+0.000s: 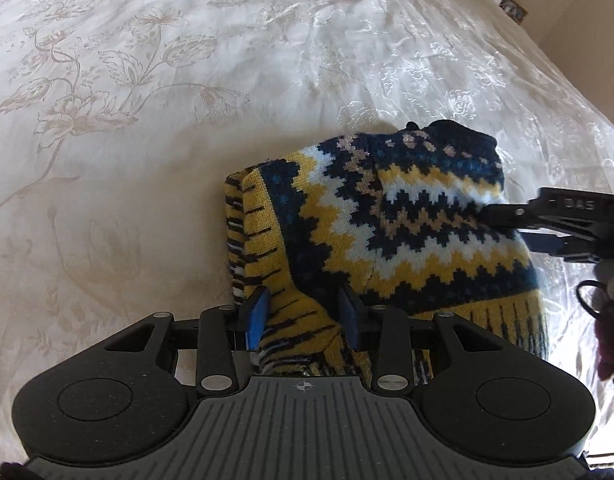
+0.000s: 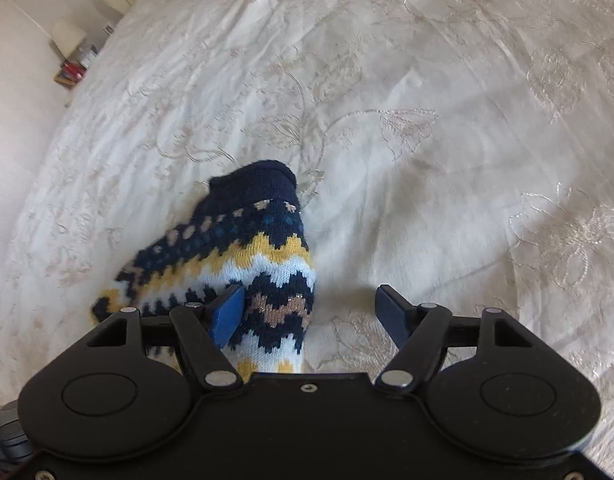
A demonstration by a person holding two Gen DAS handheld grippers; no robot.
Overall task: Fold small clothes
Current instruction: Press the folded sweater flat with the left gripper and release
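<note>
Knitted wool fills my view: a zigzag-patterned sweater [image 1: 387, 220] in navy, yellow and white, lying bunched on the cream bedspread [image 1: 127, 120] with its pale embroidered flowers. Starting on the left, my left gripper [image 1: 305, 316] has its blue pads closed on a gathered fold of the ribbed yellow-and-navy hem, the cloth pinched up between them. Moving across, the sweater's body slopes away to a dark navy end (collar or cuff, I cannot tell which). Over at the right edge, my right gripper [image 1: 503, 220] comes in from the side, its black frame against the knit. Through its own camera, the right gripper [image 2: 311, 312] stands wide open: the left pad [image 2: 227, 316] lies against the sweater [image 2: 247, 256], the other pad [image 2: 391, 312] hangs apart over bare bedspread [image 2: 427, 160], gripping nothing.
</note>
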